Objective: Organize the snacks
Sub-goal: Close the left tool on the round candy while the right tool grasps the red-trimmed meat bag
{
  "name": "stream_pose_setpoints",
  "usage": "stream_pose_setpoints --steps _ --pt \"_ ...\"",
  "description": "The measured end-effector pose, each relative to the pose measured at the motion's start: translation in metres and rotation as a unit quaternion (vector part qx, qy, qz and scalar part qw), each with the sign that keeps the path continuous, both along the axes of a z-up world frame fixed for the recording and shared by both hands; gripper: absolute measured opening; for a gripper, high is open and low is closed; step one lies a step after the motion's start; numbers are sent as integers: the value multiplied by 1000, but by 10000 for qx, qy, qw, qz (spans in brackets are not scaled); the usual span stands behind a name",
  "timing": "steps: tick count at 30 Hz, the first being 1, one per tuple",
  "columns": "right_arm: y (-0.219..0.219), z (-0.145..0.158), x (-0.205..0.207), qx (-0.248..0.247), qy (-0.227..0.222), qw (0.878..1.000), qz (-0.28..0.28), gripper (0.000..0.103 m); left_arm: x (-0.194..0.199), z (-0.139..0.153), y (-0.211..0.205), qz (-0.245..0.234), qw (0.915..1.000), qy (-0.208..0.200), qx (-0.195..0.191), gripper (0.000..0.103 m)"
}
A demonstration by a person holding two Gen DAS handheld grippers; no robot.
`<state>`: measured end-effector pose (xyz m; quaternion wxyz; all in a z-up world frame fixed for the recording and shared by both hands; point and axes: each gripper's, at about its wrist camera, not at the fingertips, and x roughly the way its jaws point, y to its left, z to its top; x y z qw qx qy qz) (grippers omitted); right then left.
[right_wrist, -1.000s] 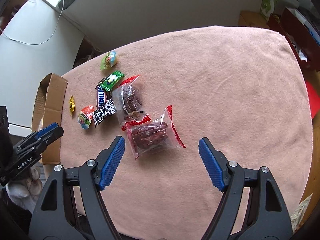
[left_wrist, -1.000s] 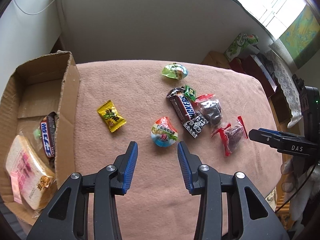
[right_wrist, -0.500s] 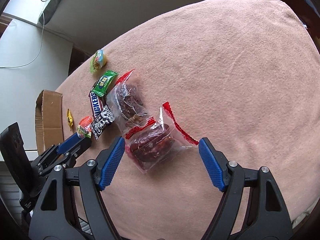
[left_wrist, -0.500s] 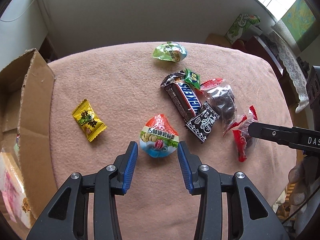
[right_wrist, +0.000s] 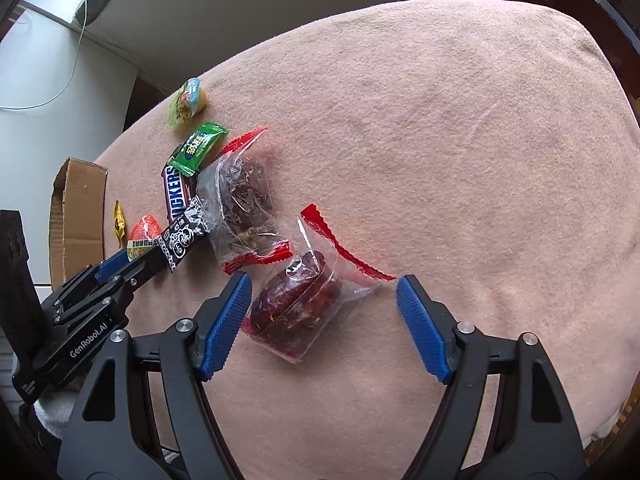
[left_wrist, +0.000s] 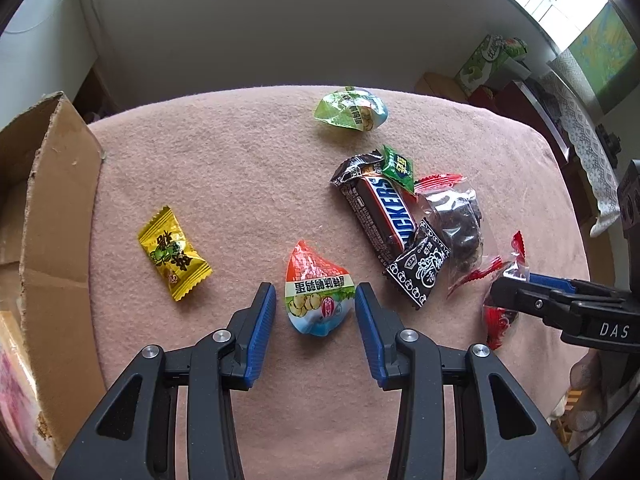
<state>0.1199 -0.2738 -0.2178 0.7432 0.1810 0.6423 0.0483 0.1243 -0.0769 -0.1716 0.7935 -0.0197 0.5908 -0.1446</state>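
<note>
On the pink cloth lies an egg-shaped red, white and blue snack packet (left_wrist: 318,292), and my left gripper (left_wrist: 314,286) stands open around it, one blue pad on each side and a thin gap at the left pad. My right gripper (right_wrist: 323,278) is open wide over a clear red-edged bag of dark red fruit (right_wrist: 298,304); its left pad sits right beside the bag. Further back lie a Snickers bar (left_wrist: 382,210), a black patterned packet (left_wrist: 420,272), a small green candy (left_wrist: 398,166), a second clear bag (left_wrist: 456,220), a green packet (left_wrist: 352,109) and a yellow candy (left_wrist: 173,254).
A cardboard box (left_wrist: 52,200) stands at the cloth's left edge, with a wrapped bread (left_wrist: 16,380) showing inside. The right side of the pink cloth (right_wrist: 480,140) is bare. Shelves and boxes stand beyond the far right edge.
Both grippers have sunk towards the cloth. The left one moved up to the egg-shaped packet and now straddles it; the right one came down around the red fruit bag. Neither opening changed.
</note>
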Motion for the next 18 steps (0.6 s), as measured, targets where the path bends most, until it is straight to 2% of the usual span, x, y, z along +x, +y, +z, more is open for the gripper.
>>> stream_pose_setpoints --steps 2,5,7,8,9,18 --pt "0 0 -2 -13 -24 10000 41 77 1 0 1 29 10000 -6 -29 38" --pt "-5 3 -6 91 -65 9999 82 63 0 0 0 35 9999 -87 67 28" --pt "-5 4 -7 80 -79 9999 126 60 0 -1 2 55 9999 -106 55 24" --pt "-4 5 -7 74 -99 9998 150 57 0 -1 3 52 9999 -105 31 23" --pt "-4 5 -7 121 -109 9997 161 49 0 -1 5 50 9999 -99 0 23" --pt "5 9 -10 177 -239 9993 240 38 -9 1 8 47 9999 -132 -3 23"
